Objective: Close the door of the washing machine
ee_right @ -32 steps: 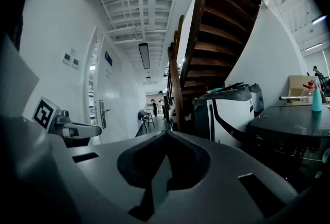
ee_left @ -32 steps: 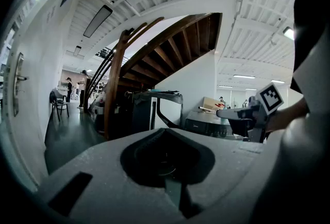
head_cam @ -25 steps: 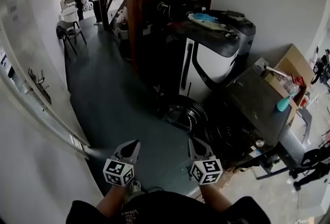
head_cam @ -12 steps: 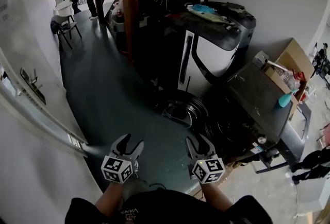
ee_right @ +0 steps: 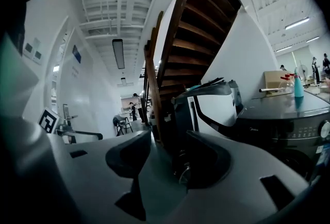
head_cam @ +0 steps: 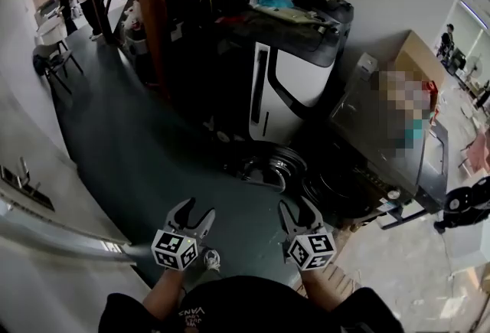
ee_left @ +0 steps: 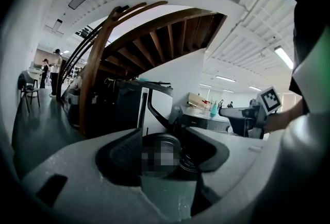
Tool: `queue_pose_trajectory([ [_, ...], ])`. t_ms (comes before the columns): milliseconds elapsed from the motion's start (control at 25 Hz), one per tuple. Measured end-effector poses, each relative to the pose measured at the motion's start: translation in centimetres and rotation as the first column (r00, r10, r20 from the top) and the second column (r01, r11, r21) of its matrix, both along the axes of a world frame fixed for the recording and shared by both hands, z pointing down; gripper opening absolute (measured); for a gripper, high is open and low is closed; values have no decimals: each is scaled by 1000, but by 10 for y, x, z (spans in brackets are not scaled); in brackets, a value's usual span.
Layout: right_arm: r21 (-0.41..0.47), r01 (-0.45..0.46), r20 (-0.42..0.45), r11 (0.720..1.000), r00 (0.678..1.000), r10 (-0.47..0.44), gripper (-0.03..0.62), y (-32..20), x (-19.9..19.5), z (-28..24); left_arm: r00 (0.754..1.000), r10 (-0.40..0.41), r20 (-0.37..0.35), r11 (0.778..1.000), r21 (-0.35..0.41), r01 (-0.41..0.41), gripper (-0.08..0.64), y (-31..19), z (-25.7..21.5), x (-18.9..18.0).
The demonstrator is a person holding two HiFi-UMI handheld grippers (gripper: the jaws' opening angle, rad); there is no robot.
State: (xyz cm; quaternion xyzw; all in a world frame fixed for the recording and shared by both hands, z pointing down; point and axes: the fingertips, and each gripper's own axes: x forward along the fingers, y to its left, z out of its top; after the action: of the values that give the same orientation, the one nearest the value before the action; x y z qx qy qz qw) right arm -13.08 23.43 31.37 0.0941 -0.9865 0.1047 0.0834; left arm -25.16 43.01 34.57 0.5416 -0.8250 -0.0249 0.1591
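Dark door (head_cam: 264,163) hangs open — left gripper (head_cam: 195,210) and right gripper (head_cam: 298,207), jaws just spread, empty — might glance off its rim, leaving it unlatched.

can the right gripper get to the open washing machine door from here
Probably yes: the door hangs open ahead of the right gripper, with only bare floor between them. Its jaws have just been opening, with nothing in them. No contact yet.

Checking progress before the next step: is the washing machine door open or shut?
Open: the round door is swung out over the floor, away from the front of the washing machine.
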Motion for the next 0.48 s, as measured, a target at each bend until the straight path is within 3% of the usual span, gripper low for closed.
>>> queue_pose_trajectory([
  [240,-2,-123,-13,992,992,123,192,5,-41,9,994,107,-13,994,-8,-107,252,-7,13,-65],
  [480,-19,-275,-27,961,961,275,191,2,-51,22,974,223,-42,974,-30,-224,252,-20,36,-104],
])
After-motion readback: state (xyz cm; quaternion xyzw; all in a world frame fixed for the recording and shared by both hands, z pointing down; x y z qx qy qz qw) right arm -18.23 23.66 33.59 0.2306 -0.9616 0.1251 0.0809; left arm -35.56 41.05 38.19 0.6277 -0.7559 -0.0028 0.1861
